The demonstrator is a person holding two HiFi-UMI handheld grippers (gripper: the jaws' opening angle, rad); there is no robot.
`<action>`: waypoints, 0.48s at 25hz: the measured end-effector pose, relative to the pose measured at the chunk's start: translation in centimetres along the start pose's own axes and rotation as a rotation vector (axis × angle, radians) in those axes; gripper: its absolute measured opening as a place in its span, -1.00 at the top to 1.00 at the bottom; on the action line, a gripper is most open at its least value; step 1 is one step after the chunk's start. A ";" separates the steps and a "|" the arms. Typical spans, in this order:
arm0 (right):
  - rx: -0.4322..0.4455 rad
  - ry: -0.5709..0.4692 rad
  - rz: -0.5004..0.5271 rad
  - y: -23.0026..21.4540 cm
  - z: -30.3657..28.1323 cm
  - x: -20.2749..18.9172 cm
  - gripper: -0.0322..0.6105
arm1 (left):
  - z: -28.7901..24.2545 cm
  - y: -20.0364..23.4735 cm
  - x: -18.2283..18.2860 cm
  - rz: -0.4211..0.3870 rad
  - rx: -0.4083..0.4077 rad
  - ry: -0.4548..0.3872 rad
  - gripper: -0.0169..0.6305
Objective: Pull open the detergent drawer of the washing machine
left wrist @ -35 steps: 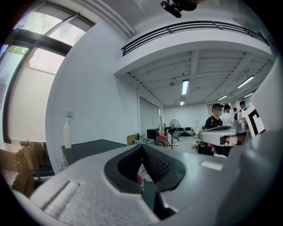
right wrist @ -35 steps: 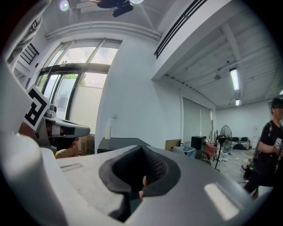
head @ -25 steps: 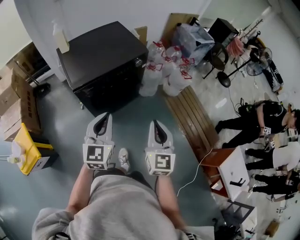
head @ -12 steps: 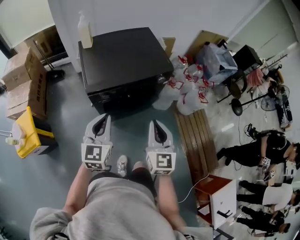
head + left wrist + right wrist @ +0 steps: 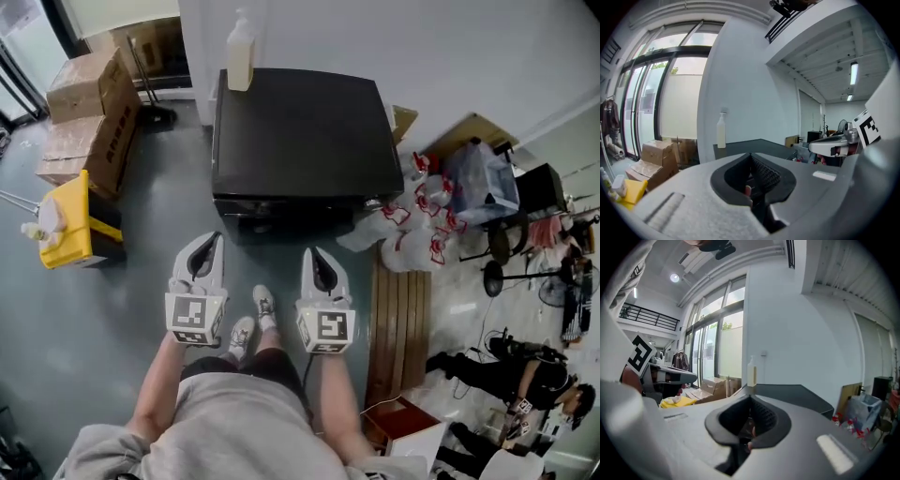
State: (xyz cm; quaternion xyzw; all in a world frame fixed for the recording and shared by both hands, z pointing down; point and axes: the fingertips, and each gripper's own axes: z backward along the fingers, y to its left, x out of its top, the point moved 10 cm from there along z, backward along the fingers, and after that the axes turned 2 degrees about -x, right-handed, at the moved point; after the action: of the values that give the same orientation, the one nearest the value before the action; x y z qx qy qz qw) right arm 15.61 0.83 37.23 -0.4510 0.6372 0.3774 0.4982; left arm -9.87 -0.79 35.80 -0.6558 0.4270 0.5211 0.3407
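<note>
The black washing machine [image 5: 300,131] stands against the white wall, seen from above. Only a thin strip of its front [image 5: 281,208] shows, and I cannot make out the detergent drawer. A pale bottle [image 5: 240,42] stands on the top's back left corner. My left gripper [image 5: 214,238] and right gripper [image 5: 308,253] hang side by side over the floor, just short of the machine's front. Both are shut and hold nothing. In the left gripper view the machine's top [image 5: 754,145] and the bottle [image 5: 721,131] lie ahead of the jaws. The right gripper view shows the same top [image 5: 797,394] and bottle [image 5: 751,371].
Cardboard boxes [image 5: 89,103] and a yellow bin [image 5: 66,230] sit to the left. White plastic bags [image 5: 412,225] and a slatted wooden bench [image 5: 398,319] crowd the machine's right side. A person [image 5: 511,370] crouches at the far right. My feet [image 5: 253,319] stand between the grippers.
The head view has swung so the washing machine now lies square ahead and nearer the centre. Both grippers have come closer to its front, still shut and empty.
</note>
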 end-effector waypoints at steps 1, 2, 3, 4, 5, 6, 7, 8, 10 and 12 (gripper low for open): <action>0.019 0.009 0.001 -0.3 -1.0 -0.1 0.89 | -0.5 0.2 -0.3 0.007 0.014 0.007 0.91; 0.035 0.017 0.002 -0.6 -2.0 -0.3 0.89 | -1.0 0.4 -0.6 0.015 0.026 0.016 0.91; 0.049 0.024 0.003 -0.9 -2.9 -0.5 0.89 | -1.6 0.7 -0.9 0.021 0.039 0.025 0.91; 0.061 0.032 0.003 -1.1 -3.8 -0.8 0.89 | -2.1 0.9 -1.3 0.024 0.052 0.035 0.91; 0.073 0.040 0.003 -1.4 -4.6 -1.1 0.89 | -2.7 1.2 -1.6 0.026 0.067 0.045 0.91; 0.084 0.047 0.002 -1.6 -5.4 -1.4 0.89 | -3.2 1.5 -2.0 0.029 0.082 0.055 0.91; 0.096 0.054 0.000 -1.8 -6.2 -1.7 0.89 | -3.7 1.7 -2.4 0.034 0.096 0.064 0.91; 0.109 0.063 -0.002 -2.1 -6.8 -2.1 0.89 | -4.2 1.8 -2.7 0.042 0.107 0.073 0.91; 0.138 0.080 -0.004 -2.7 -8.1 -2.8 0.89 | -5.1 1.9 -3.3 0.056 0.127 0.092 0.91; 0.161 0.094 -0.006 -3.2 -9.3 -3.7 0.89 | -6.1 2.2 -4.0 0.057 0.142 0.103 0.92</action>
State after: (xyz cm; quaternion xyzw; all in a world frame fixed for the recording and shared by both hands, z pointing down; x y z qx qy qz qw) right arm 16.28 -8.11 42.79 -0.4285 0.6870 0.3017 0.5034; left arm -9.83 -6.26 41.03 -0.6435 0.4981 0.4646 0.3491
